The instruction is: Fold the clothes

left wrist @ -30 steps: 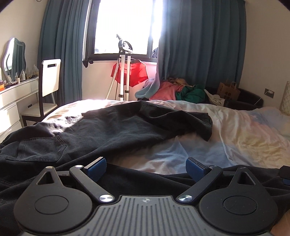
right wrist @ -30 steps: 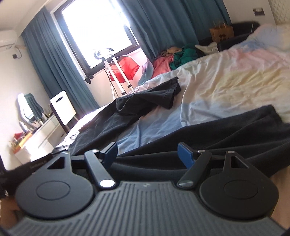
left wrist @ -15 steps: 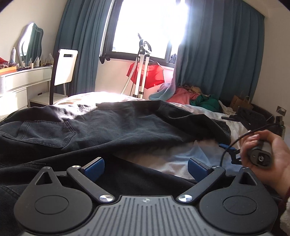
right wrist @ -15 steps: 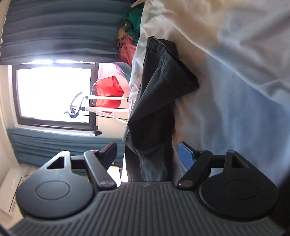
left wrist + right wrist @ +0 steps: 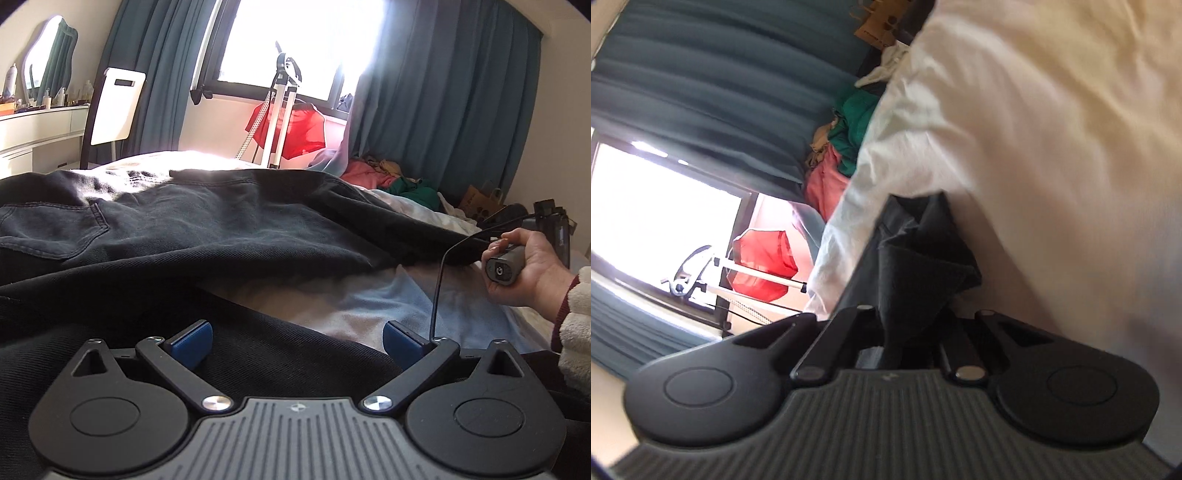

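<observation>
Black jeans (image 5: 207,236) are being spanned by the wide-open left gripper (image 5: 297,341); their hem is being clamped by the right gripper (image 5: 908,332)

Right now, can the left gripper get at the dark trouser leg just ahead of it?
Probably yes: the left gripper is open over the dark trouser leg, with nothing between them.
</observation>
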Demonstrator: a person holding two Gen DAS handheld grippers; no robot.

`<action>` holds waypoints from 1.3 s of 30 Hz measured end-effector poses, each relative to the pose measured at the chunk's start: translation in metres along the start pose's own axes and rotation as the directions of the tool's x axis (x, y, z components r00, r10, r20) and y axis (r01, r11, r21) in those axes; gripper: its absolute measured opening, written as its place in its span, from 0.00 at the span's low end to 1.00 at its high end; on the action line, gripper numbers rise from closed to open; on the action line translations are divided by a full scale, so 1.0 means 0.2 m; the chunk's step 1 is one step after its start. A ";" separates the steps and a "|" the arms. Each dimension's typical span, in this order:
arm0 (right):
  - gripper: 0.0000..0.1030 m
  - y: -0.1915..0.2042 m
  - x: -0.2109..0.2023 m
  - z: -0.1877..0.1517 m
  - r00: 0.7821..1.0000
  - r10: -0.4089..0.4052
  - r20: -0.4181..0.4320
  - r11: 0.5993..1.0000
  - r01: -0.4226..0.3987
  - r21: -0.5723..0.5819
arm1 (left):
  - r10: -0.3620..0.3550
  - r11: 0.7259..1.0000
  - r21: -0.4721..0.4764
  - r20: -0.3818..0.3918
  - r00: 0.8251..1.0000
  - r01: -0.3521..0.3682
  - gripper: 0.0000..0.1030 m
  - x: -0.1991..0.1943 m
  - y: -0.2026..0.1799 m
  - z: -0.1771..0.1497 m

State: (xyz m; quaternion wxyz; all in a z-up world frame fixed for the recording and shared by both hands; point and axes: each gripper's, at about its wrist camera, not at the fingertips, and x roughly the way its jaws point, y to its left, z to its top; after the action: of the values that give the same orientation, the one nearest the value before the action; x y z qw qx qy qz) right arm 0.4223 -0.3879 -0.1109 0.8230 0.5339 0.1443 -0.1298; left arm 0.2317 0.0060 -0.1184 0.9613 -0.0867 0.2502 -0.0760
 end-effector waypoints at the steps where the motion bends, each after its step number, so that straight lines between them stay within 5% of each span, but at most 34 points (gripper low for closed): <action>1: 0.05 0.04 -0.07 0.05 1.000 0.002 0.026 0.999 -0.001 -0.050 | -0.002 1.000 0.001 0.007 1.000 0.002 0.97 -0.01 0.00 0.00; 5: 0.05 0.13 -0.32 0.27 0.996 0.026 0.082 0.989 -0.014 -0.147 | 0.006 0.998 0.057 0.053 0.999 -0.009 0.97 -0.06 -0.03 0.03; 9: 0.05 0.23 -0.56 0.49 0.992 0.038 0.119 0.978 -0.013 -0.209 | 0.039 0.972 0.223 0.132 0.990 -0.068 0.97 -0.10 -0.09 0.08; 14: 0.05 0.45 -0.74 0.67 0.984 0.073 0.163 0.963 -0.027 -0.267 | 0.055 0.905 0.413 0.118 0.992 -0.099 0.96 -0.01 -0.20 0.12; 17: 0.05 0.58 -0.77 0.75 0.982 0.068 0.178 0.950 -0.009 -0.312 | 0.033 0.836 0.546 0.045 0.998 -0.053 0.92 0.12 -0.29 0.09; 19: 0.05 0.58 -0.74 0.80 0.987 0.030 0.158 0.952 0.020 -0.307 | 0.051 0.788 0.613 0.023 0.998 -0.054 0.91 0.21 -0.33 0.04; 23: 0.05 0.43 -0.70 0.84 0.993 0.008 0.119 0.958 0.027 -0.285 | 0.104 0.739 0.667 0.027 0.994 -0.095 0.85 0.37 -0.35 -0.02; 25: 0.05 0.30 -0.67 0.84 0.995 -0.016 0.101 0.955 0.045 -0.292 | 0.110 0.769 0.631 0.035 0.993 -0.107 0.66 0.40 -0.32 0.01; 27: 0.06 0.13 -0.62 0.83 0.995 -0.067 0.075 0.953 0.086 -0.289 | 0.112 0.805 0.584 0.020 0.994 -0.102 0.20 0.43 -0.28 0.04; 28: 0.06 0.04 -0.60 0.82 0.994 -0.099 0.054 0.954 0.110 -0.280 | 0.103 0.822 0.562 0.012 0.995 -0.092 0.11 0.43 -0.25 0.05; 32: 0.06 -0.39 -0.59 0.72 0.980 -0.196 -0.028 0.966 0.188 -0.176 | 0.029 0.868 0.496 -0.005 1.000 -0.023 0.04 0.33 -0.16 0.10; 39: 0.09 -0.82 -0.76 0.55 0.983 -0.176 -0.054 0.984 0.175 -0.011 | -0.072 0.863 0.497 -0.065 0.995 0.095 0.05 0.17 -0.05 0.14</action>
State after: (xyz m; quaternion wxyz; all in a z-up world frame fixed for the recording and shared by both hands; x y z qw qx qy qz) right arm 0.2318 -0.5445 -0.1490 0.8056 0.5200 0.2139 -0.1866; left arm 0.2738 -0.0060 -0.1071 0.9411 0.1558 0.2393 -0.1813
